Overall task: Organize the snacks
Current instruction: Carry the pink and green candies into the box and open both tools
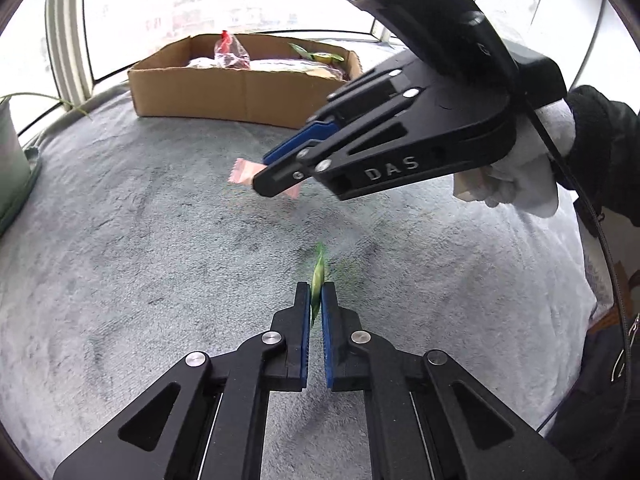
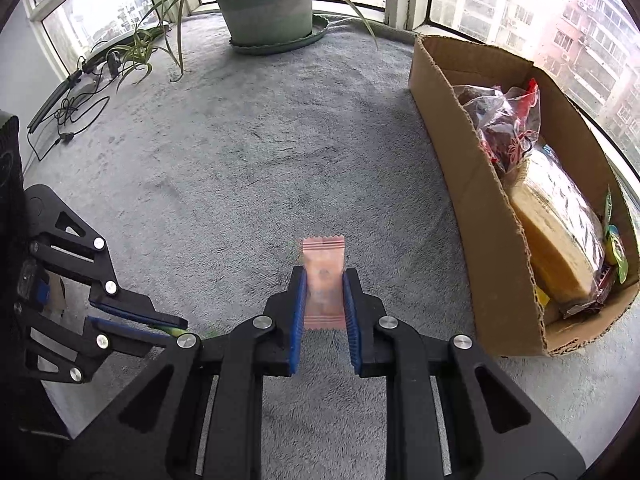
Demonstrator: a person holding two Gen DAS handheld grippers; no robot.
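The left hand-held gripper (image 1: pixel 316 300) is clamped on a thin green foil snack sachet (image 1: pixel 318 280), held edge-on between the blue ribbed pads so that only its narrow profile shows above the fingertips; a flat sachet gripped on its broad faces in this way is unlikely to slip. The right hand-held gripper (image 2: pixel 324 280) is clamped across the width of a small pink crimped-edge snack packet (image 2: pixel 323 276), the pads (image 2: pixel 299 300) pressing its two long sides and both crimped ends left free (this leaves the packet pointing forward, ready to be dropped end-first). Both items appear clear of the grey plush carpet (image 2: pixel 240 168) that covers the floor, each hand carrying one, which suggests a paired transfer. The likely destination is the shallow brown corrugated cardboard box (image 2: pixel 460 184) standing along the window edge of the carpet, already holding a clear bag of dark red sweets (image 2: pixel 504 120) and a yellow wrapped biscuit pack (image 2: pixel 560 232). A green plastic plant pot (image 2: pixel 266 4) stands at the far edge, well apart from the box. A white-gloved hand (image 1: pixel 524 168) holds the right unit.
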